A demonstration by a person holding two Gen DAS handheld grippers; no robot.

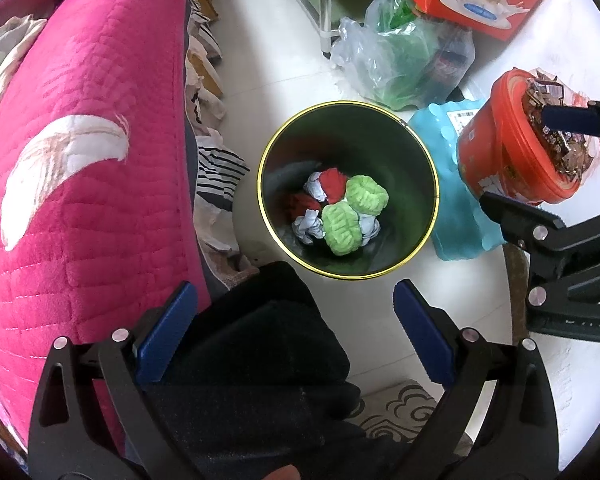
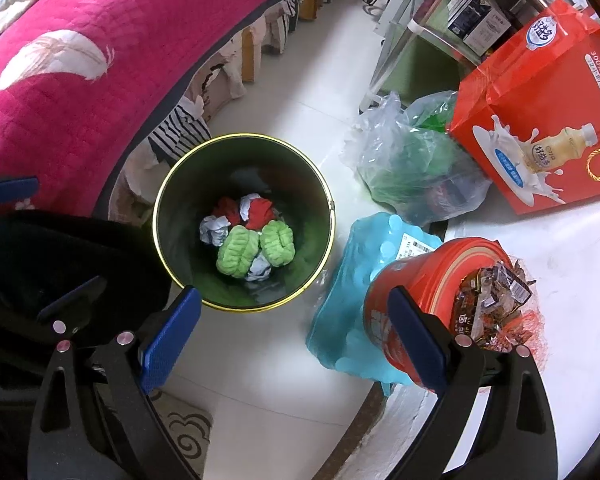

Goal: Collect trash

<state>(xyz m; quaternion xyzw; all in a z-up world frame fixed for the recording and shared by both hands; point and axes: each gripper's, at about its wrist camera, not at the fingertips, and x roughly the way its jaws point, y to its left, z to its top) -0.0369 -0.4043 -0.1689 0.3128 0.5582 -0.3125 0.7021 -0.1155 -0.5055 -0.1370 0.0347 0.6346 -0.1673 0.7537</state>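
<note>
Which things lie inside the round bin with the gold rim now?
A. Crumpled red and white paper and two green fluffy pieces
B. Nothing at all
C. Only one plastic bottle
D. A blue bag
A: looking down into the bin, crumpled red and white paper and two green fluffy pieces rest on its bottom.

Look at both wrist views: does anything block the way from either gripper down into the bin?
Nothing visible does. The bin stands open-topped on the floor, holding only crumpled paper and green balls at the bottom. The left gripper and right gripper are both open and empty above it.
</note>
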